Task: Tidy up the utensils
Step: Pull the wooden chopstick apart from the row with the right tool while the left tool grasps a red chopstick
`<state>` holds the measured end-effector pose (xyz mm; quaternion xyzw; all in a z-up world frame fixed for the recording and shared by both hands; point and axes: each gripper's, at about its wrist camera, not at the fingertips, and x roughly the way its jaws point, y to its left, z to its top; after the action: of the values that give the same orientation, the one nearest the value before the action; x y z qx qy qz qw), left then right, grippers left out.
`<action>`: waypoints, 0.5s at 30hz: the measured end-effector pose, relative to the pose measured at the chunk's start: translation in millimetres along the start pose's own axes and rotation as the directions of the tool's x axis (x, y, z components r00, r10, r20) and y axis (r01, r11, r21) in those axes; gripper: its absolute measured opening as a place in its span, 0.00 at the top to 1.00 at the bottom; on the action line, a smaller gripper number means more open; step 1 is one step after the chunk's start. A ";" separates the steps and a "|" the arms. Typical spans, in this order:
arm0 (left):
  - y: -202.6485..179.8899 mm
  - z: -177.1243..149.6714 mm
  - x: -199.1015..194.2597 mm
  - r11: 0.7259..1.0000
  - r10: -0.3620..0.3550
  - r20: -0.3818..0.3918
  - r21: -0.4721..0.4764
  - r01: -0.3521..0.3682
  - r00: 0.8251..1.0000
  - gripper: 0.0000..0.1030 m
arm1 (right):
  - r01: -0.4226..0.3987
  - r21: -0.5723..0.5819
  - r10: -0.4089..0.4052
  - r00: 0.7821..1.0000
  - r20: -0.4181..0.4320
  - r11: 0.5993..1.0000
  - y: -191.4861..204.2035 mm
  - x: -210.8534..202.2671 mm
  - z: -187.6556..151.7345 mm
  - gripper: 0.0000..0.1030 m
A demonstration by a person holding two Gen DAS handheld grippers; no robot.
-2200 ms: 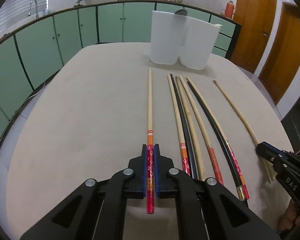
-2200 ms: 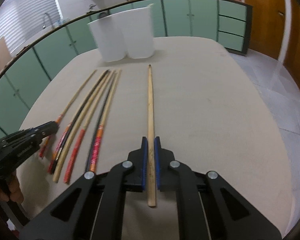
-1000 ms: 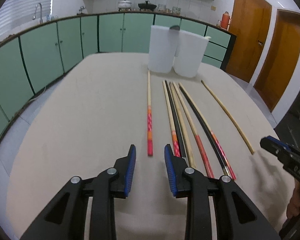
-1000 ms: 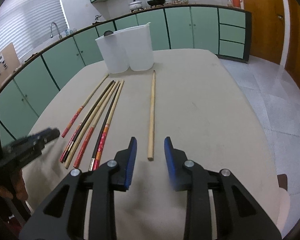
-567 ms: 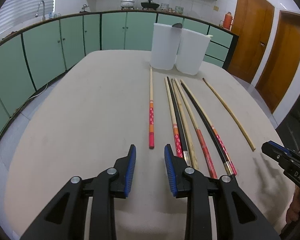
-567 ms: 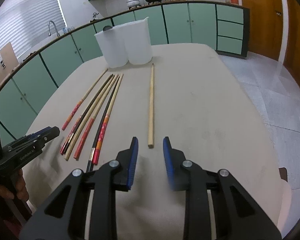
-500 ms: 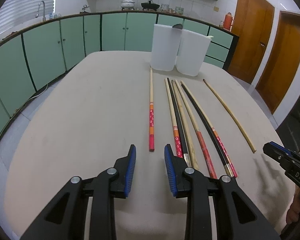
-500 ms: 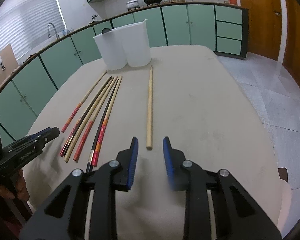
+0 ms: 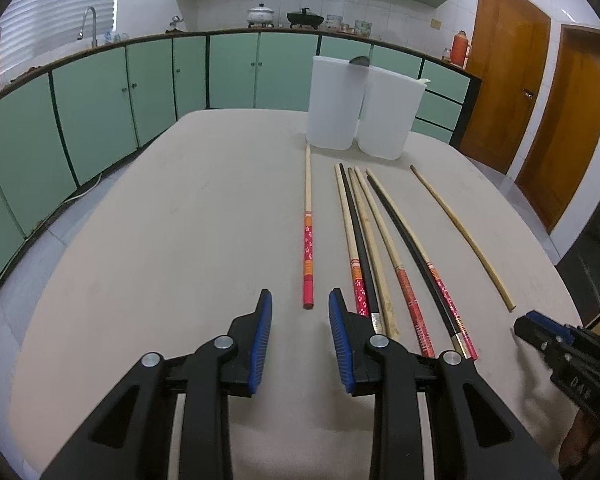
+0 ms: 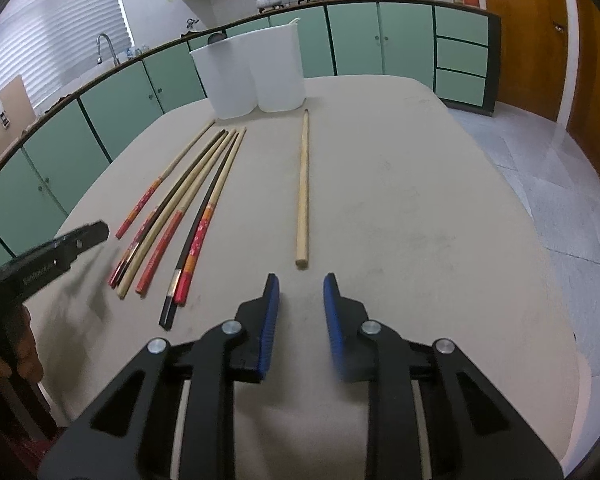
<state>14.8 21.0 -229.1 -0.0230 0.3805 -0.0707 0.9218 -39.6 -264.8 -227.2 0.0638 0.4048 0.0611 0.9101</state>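
A chopstick with a red and orange handle (image 9: 307, 240) lies alone on the beige table (image 9: 160, 240). Its near end sits just ahead of my left gripper (image 9: 300, 296), which is open and holds nothing. A plain wooden chopstick (image 10: 303, 184) lies ahead of my right gripper (image 10: 301, 280). The right jaws are closing with nothing between them. Between the two singles, several mixed chopsticks (image 9: 380, 248) lie side by side. Two white containers (image 9: 332, 104) stand at the far end of the table. The right gripper (image 9: 526, 326) also shows at the left wrist view's right edge.
Green cabinets (image 9: 100, 120) curve round the table's left and far sides. Wooden doors (image 9: 500, 92) stand at the right. The floor (image 10: 540, 168) lies beyond the table's right edge. A hand (image 10: 20, 352) holds the left gripper (image 10: 96, 232) at the right wrist view's left edge.
Both grippers let go of their chopsticks, which now lie on the table, and drew back from them. Since then the right jaws have narrowed a little; the left gripper has stayed still.
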 end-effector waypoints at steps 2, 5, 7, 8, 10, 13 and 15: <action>-0.6 0.1 0.9 1.000 0.000 0.000 0.000 0.000 1.000 0.72 | 0.004 0.002 -0.004 1.000 0.004 1.000 -0.6 4.0 3.5 0.78; -1.7 1.1 2.0 1.000 0.000 0.003 0.004 0.000 1.000 0.72 | 0.007 0.000 -0.007 1.000 0.005 1.000 -0.1 11.2 8.5 0.81; -2.4 1.4 2.3 1.000 -0.001 0.003 0.009 0.001 1.000 0.72 | 0.014 -0.006 -0.014 1.000 0.007 1.000 1.0 14.3 10.6 0.85; -2.5 1.5 2.6 1.000 -0.002 0.003 0.010 0.002 1.000 0.72 | 0.017 -0.009 -0.016 1.000 0.007 1.000 1.0 15.9 11.6 0.89; -3.8 1.3 3.7 1.000 -0.004 -0.001 0.014 0.004 1.000 0.72 | 0.017 -0.020 -0.017 1.000 0.006 1.000 0.9 18.3 12.3 0.94; -5.3 1.5 4.9 1.000 -0.007 -0.005 0.018 0.007 1.000 0.72 | 0.022 -0.040 -0.021 1.000 0.011 0.999 3.2 18.3 11.6 0.94; -5.4 1.9 6.9 1.000 -0.010 -0.009 0.015 0.011 1.000 0.72 | 0.020 -0.037 -0.019 1.000 0.011 0.999 2.6 18.2 12.0 0.94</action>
<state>20.3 14.6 -232.0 -0.0176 0.3838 -0.0785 0.9199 -18.8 -260.1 -232.0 0.0434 0.3996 0.0593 0.9138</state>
